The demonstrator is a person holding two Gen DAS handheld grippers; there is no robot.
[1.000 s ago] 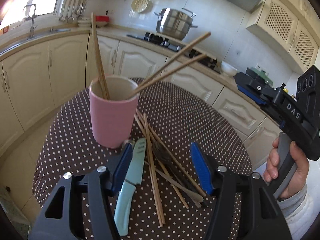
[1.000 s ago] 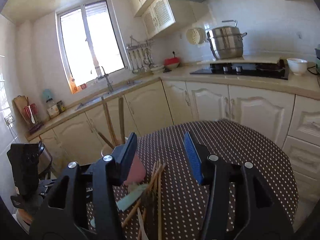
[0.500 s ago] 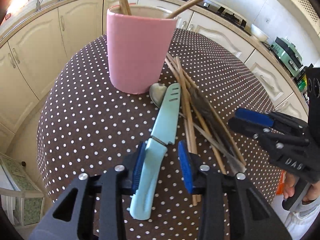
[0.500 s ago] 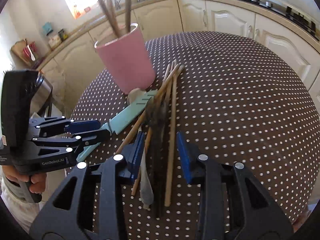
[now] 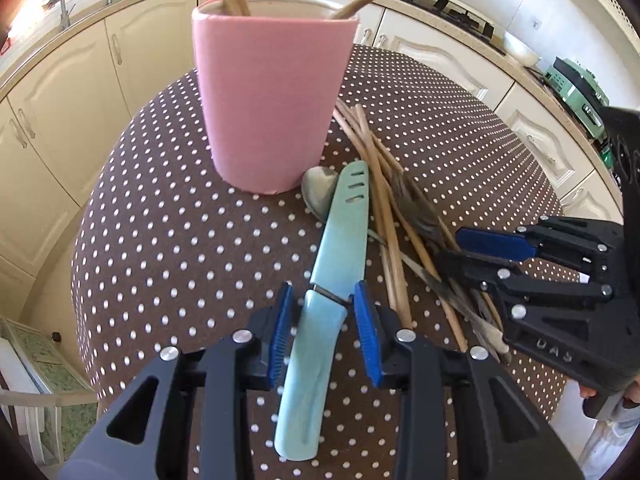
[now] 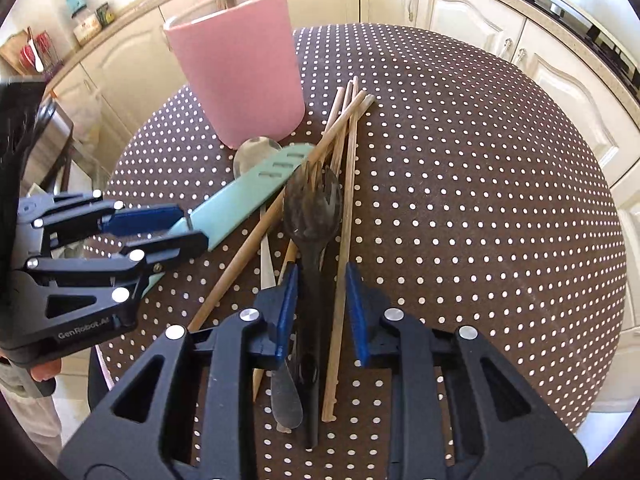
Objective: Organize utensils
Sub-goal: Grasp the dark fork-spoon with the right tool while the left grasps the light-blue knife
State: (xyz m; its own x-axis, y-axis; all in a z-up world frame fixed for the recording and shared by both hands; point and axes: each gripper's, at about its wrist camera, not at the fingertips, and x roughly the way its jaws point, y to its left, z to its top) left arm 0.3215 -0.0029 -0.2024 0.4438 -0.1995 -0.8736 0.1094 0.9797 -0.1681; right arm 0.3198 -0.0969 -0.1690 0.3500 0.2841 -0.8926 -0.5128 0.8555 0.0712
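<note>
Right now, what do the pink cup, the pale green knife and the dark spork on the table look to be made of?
Pink cup: matte and opaque with a thick pale rim, likely plastic or silicone.
Knife: smooth pale green with moulded slots in the cover, so plastic outside; the blade is hidden.
Spork: dark, faintly translucent and streaked, perhaps plastic or horn; hard to tell.

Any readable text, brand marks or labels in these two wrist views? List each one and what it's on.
"GenRobot.AI" – white print on the black body of the left claw, seen in the right wrist view.
"DAS" – raised letters, seen upside down, on the black body of the right claw, in the left wrist view.
Jars on the counter carry labels, too small and blurred to read.
Nothing legible on the pink cup or the teal knife.
</note>
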